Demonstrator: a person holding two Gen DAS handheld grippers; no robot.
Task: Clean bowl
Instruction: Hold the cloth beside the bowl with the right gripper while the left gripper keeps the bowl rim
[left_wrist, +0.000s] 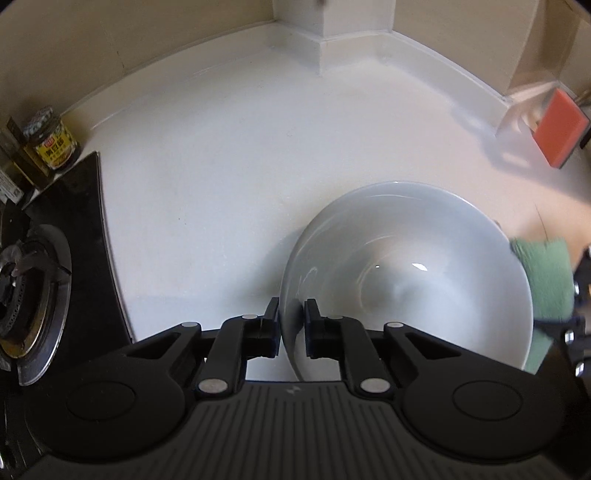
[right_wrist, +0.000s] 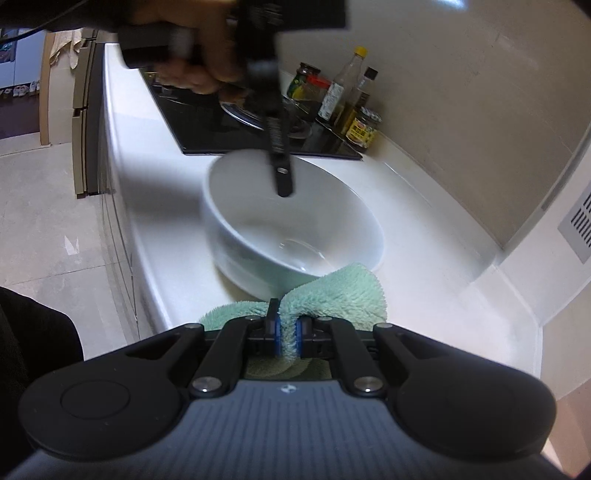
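White ceramic, the bowl (left_wrist: 406, 273) sits tilted on the pale counter (left_wrist: 221, 184), just beside the black stove (left_wrist: 55, 258). My left gripper (left_wrist: 291, 325) has its jaws nearly closed on the bowl's rim, one finger inside and one outside. My right gripper (right_wrist: 287, 336) pinches a green cloth (right_wrist: 332, 295) that touches the bowl's near edge; part of the cloth is hidden under the fingers. Motion blur smears the bowl's rim, so its exact tilt is hard to judge. Beyond the stove stand bottles (right_wrist: 343, 92) and a jar (left_wrist: 51, 138), labels unreadable. An orange sponge (left_wrist: 561, 127) lies well apart from the bowl, cut off at the frame edge.
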